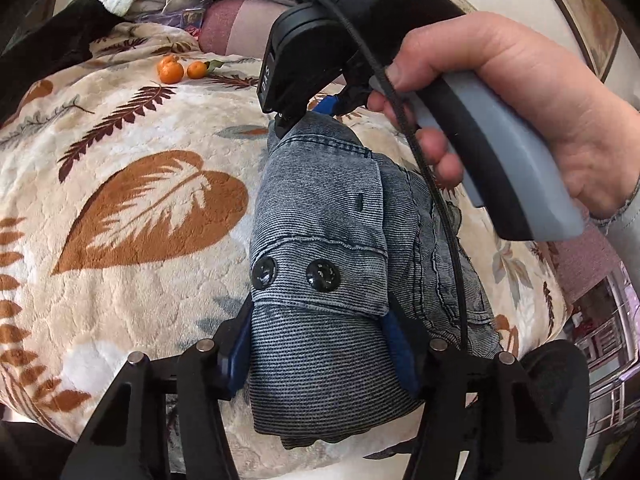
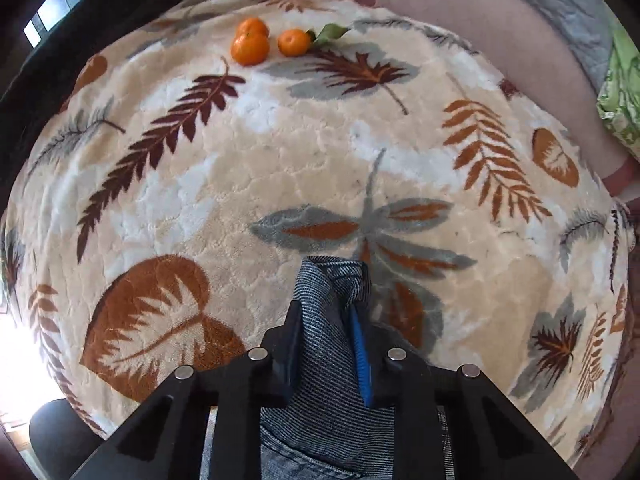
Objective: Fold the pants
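The denim pants [image 1: 320,216] lie on the leaf-print blanket [image 1: 132,208] as a narrow, already layered bundle, so the fold appears well advanced. The left tool [image 1: 316,344] is clamped on the near end, just below two black buttons [image 1: 292,272]. The right tool [image 2: 326,356], held in the person's hand [image 1: 500,92], pinches the far end. What seems left is laying the bundle flat and releasing. Three tangerines [image 2: 264,42] sit well apart.

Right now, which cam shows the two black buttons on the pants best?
Left wrist view: both buttons sit in plain sight on the pants, just ahead of the left gripper. The right wrist view shows only bunched fabric, no buttons.
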A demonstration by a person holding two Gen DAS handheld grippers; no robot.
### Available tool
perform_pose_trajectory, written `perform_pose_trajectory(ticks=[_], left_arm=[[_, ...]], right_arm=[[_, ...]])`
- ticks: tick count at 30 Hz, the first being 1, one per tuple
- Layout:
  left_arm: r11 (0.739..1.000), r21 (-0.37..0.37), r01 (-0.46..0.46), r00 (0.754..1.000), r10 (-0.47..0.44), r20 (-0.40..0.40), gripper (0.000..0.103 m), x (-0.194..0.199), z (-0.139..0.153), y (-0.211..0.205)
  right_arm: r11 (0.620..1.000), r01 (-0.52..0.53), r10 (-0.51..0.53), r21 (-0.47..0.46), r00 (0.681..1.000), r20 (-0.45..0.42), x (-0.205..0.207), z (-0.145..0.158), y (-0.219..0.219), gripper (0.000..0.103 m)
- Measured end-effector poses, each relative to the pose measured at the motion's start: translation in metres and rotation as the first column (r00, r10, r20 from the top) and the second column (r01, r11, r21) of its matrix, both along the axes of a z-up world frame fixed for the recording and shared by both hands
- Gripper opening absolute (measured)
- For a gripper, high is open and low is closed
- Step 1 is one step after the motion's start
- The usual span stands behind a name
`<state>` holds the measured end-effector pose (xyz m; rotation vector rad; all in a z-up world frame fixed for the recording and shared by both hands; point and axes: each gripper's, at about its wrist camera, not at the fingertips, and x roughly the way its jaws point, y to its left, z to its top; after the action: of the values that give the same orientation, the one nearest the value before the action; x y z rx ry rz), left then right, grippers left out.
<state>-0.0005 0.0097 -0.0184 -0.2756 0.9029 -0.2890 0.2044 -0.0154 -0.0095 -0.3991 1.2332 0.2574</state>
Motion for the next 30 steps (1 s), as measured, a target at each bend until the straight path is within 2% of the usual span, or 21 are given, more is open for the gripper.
perform_pose_trajectory(ticks=[3,5,6,9,10,11,13,14,18,21,25,27,30], left_arm=[[1.000,-0.005,-0.007,1.000,0.006,-0.013,0.060,0.000,-0.001,-0.001],[1.000,-0.018,-0.010,1.000,0.010,-0.018,0.061,0.000,-0.003,0.001],[1.000,-0.028,-0.010,1.000,0.010,-0.016,0.061,-0.003,-0.003,0.004],[0.997,-0.081,-0.021,0.999,0.019,-0.027,0.064,-0.007,0.000,0.014],[0.995,-0.099,-0.024,0.999,0.022,-0.025,0.065,-0.008,0.002,0.018],[0.993,-0.112,-0.027,1.000,0.025,-0.017,0.067,-0.010,0.004,0.021],[0.991,-0.125,-0.040,0.999,0.041,0.010,0.069,-0.015,0.009,0.027],[0.991,-0.126,-0.045,0.999,0.048,0.025,0.070,-0.017,0.012,0.029],[0.990,-0.115,-0.080,0.995,0.087,0.053,0.074,-0.018,0.020,0.038],[0.987,-0.103,-0.122,0.990,0.128,0.055,0.077,-0.012,0.025,0.044],[0.981,-0.093,-0.170,0.985,0.173,0.025,0.077,0.005,0.024,0.053],[0.980,-0.092,-0.174,0.985,0.175,0.003,0.078,0.016,0.022,0.053],[0.985,-0.072,-0.157,0.987,0.154,-0.043,0.078,0.035,0.016,0.047]], right_arm=[[0.998,0.058,-0.058,0.006,0.994,0.092,0.002,0.004,-0.011,0.028],[0.990,0.134,-0.126,-0.032,0.974,0.188,0.008,0.017,-0.025,0.029],[0.986,0.164,-0.158,-0.014,0.967,0.201,0.007,0.024,-0.037,0.029],[0.969,0.201,-0.220,0.146,0.967,0.129,-0.003,0.045,-0.077,0.032],[0.959,0.203,-0.227,0.197,0.968,0.103,-0.012,0.052,-0.091,0.036],[0.944,0.205,-0.230,0.258,0.970,0.071,-0.024,0.056,-0.106,0.050],[0.904,0.249,-0.280,0.348,0.959,0.040,-0.049,0.057,-0.141,0.068],[0.882,0.270,-0.299,0.387,0.954,0.016,-0.063,0.053,-0.157,0.072],[0.782,0.381,-0.378,0.493,0.919,-0.110,-0.108,0.026,-0.224,0.072],[0.722,0.436,-0.382,0.537,0.899,-0.216,-0.128,-0.002,-0.256,0.072],[0.682,0.447,-0.348,0.579,0.894,-0.282,-0.134,-0.028,-0.269,0.072],[0.658,0.432,-0.322,0.617,0.902,-0.288,-0.130,-0.032,-0.269,0.072],[0.642,0.426,-0.302,0.638,0.905,-0.301,-0.121,-0.035,-0.265,0.072]])
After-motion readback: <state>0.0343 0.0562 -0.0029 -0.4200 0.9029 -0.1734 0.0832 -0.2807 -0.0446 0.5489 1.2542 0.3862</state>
